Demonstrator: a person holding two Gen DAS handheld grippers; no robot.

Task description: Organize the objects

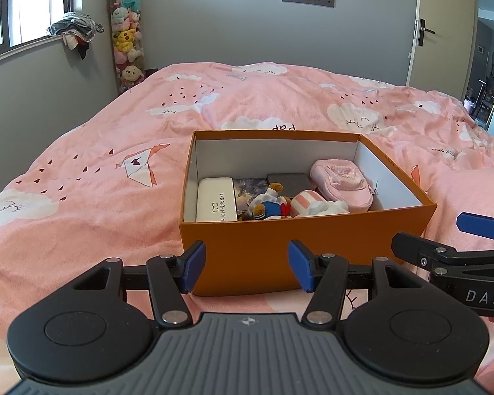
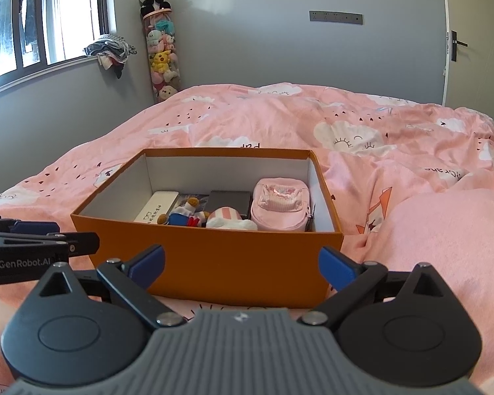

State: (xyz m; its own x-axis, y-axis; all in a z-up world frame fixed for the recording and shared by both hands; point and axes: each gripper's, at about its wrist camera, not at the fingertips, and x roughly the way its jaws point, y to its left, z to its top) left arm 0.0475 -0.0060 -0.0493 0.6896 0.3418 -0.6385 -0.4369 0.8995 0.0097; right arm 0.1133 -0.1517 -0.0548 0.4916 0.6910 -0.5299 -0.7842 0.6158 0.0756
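An orange cardboard box [image 1: 247, 253] [image 2: 214, 263] stands open on the pink bed. Inside lie a white glasses case [image 1: 215, 204] [image 2: 156, 209], a small plush doll in blue and white [image 1: 266, 202] [image 2: 184, 215], a pink striped item [image 1: 308, 200] [image 2: 225, 215], a dark flat case [image 1: 288, 181] [image 2: 229, 200] and a pink mini backpack [image 1: 341, 184] [image 2: 281, 209]. My left gripper [image 1: 245, 266] hovers open before the box's near wall, nothing between its fingers. My right gripper [image 2: 242, 268] is open too, just short of the same wall. Each gripper shows at the edge of the other's view.
The pink quilt [image 1: 98, 181] with cloud prints covers the whole bed. A tall clear tube of plush toys [image 1: 126, 33] stands in the far corner by the window. Clothes [image 1: 74, 29] lie on the sill. A door [image 1: 444, 26] stands at the right.
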